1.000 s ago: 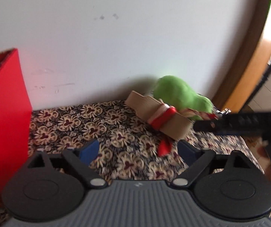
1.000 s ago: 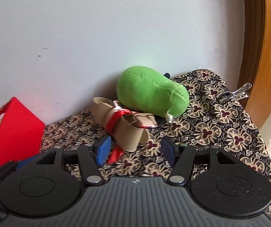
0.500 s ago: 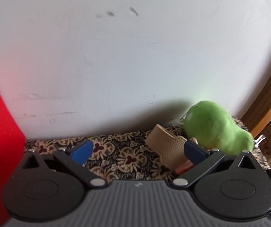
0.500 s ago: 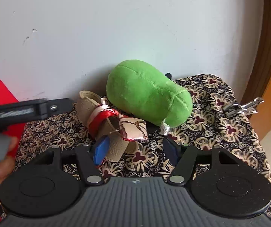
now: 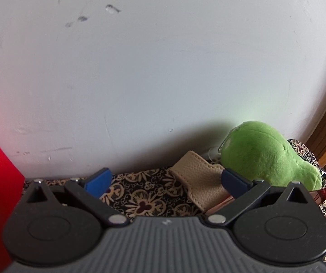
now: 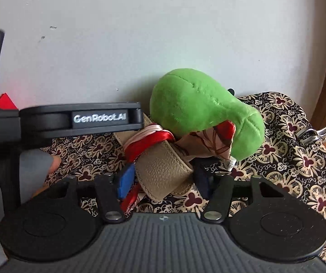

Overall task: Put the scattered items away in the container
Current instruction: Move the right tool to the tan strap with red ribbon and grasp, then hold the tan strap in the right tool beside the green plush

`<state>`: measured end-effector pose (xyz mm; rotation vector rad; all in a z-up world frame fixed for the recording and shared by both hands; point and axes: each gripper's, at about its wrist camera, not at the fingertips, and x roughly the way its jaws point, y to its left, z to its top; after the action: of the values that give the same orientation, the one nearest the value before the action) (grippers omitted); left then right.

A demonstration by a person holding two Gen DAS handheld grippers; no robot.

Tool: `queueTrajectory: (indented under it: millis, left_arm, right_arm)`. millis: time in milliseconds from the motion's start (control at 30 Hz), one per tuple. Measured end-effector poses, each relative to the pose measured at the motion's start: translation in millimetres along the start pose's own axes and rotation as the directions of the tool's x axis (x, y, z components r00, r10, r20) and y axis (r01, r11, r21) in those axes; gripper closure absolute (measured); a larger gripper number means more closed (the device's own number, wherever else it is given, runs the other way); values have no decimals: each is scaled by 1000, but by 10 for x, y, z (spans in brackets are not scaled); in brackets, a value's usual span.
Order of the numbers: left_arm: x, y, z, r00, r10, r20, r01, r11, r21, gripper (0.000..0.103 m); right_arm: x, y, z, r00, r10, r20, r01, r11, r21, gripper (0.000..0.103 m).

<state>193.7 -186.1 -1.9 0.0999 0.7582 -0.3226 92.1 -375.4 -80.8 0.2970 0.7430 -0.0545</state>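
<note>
At centre frame, a beige leather pouch [image 6: 163,166] wrapped in red ribbon [image 6: 148,140] lies between the right gripper's [image 6: 163,182] spread fingers. The left gripper [image 5: 165,179] gapes empty. A green plush [image 6: 199,111] rests behind, on the floral cloth [image 6: 299,159] by a white wall [image 6: 163,34].

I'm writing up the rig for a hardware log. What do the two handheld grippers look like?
Both match: a ribbed grey body, two round black discs, and black linkage arms with silver pivot screws. The left gripper has blue pads on its fingers; so does the right gripper. Seen side-on from the right wrist view, the left gripper's black housing carries a white "GenRobot.AI" label. No cables or sleeves show.
</note>
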Motion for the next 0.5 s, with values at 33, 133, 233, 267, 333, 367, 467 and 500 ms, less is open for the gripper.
queueTrajectory:
  millis: [33, 133, 233, 267, 333, 367, 467, 500]
  left_arm:
    - [-9, -4, 0, 1000, -1, -3, 1, 1000, 1, 0]
    - [-37, -15, -1, 1000, -4, -14, 4, 1000, 5, 0]
    - [-66, -26, -1, 1000, -6, -24, 7, 1000, 10, 0]
    - [-75, -30, -1, 1000, -7, -28, 7, 1000, 11, 0]
    - [-94, -38, -2, 999, -9, -35, 9, 1000, 14, 0]
    - [-103, -41, -2, 999, -10, -38, 10, 1000, 15, 0]
    - [-174, -17, -45, 998, -15, -60, 17, 1000, 25, 0]
    - [-203, -7, -63, 998, -15, -68, 17, 999, 29, 0]
  right_arm:
    - [-9, 18, -23, 1000, -7, 8, 7, 1000, -6, 44]
    - [-48, 63, -76, 999, -28, 30, 29, 999, -23, 46]
    - [-85, 106, -110, 998, -46, 41, 47, 998, -32, 47]
    - [-85, 131, -117, 998, -52, 44, 53, 998, -39, 47]
    - [-104, 172, -141, 997, -62, 49, 64, 997, -49, 47]
    - [-124, 190, -159, 997, -65, 50, 67, 996, -55, 47]
    - [-195, 259, -231, 996, -67, 51, 71, 994, -80, 50]
    - [-222, 292, -267, 996, -70, 52, 75, 993, -94, 50]
